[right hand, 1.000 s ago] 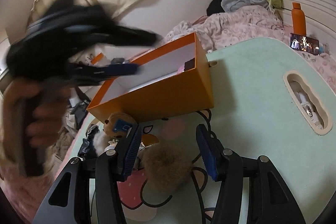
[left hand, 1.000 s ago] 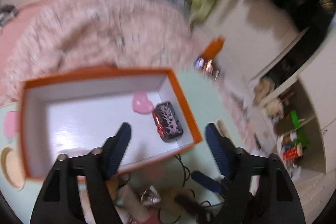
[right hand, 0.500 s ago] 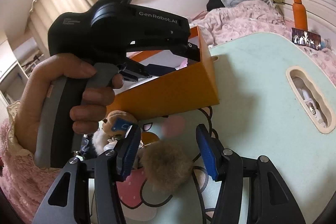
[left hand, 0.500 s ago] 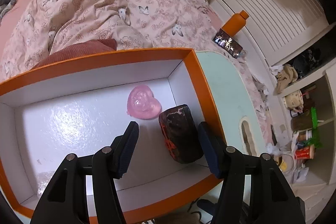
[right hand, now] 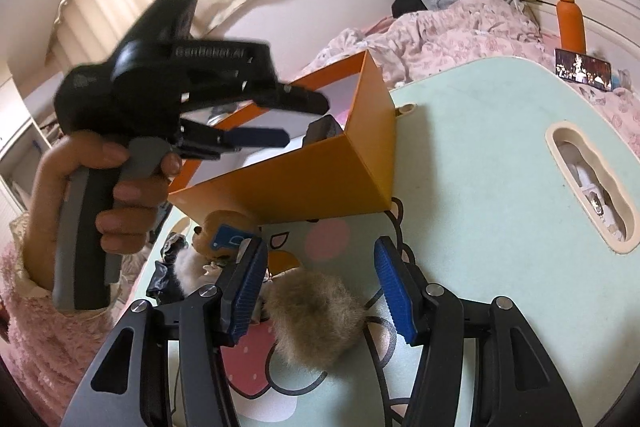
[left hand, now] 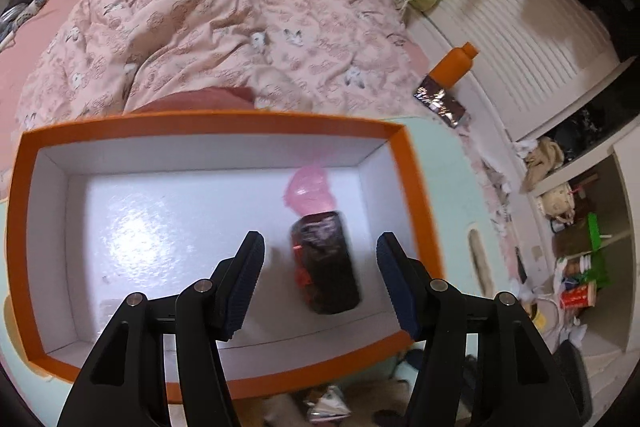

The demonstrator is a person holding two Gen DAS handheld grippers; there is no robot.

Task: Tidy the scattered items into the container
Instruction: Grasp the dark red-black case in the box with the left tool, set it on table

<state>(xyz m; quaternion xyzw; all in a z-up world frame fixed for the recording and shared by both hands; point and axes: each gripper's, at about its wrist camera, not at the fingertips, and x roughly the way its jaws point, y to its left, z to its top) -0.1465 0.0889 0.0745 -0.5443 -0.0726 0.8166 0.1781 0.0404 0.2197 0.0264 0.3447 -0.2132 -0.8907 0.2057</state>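
An orange box (left hand: pixel 416 187) with a white inside stands on the mint table (right hand: pixel 480 147). In it lie a pink heart-shaped piece (left hand: pixel 308 191) and a dark wrapped packet (left hand: pixel 324 267). My left gripper (left hand: pixel 320 239) hangs open over the box, with the packet below the gap and clear of both pads. In the right wrist view a hand holds that left gripper (right hand: pixel 306 121) above the box (right hand: pixel 320 179). My right gripper (right hand: pixel 320 243) stands open over a brown fur ball (right hand: pixel 316 319) on the table. A plush dog (right hand: pixel 216 227) with a blue tag lies left of it.
A bed with a pink quilt (left hand: pixel 224 27) lies behind the table. An orange bottle (right hand: pixel 571 23) and a dark glossy card (right hand: pixel 582 69) stand at the far edge. The table has a cut-out handle slot (right hand: pixel 592 183). Shelves (left hand: pixel 580 247) crowd the right. A foil wrapper (left hand: pixel 328 407) lies before the box.
My left gripper has swung from beside the box to above its inside and come lower, still open. The hand holding it now shows in the right wrist view. The right gripper has stayed put.
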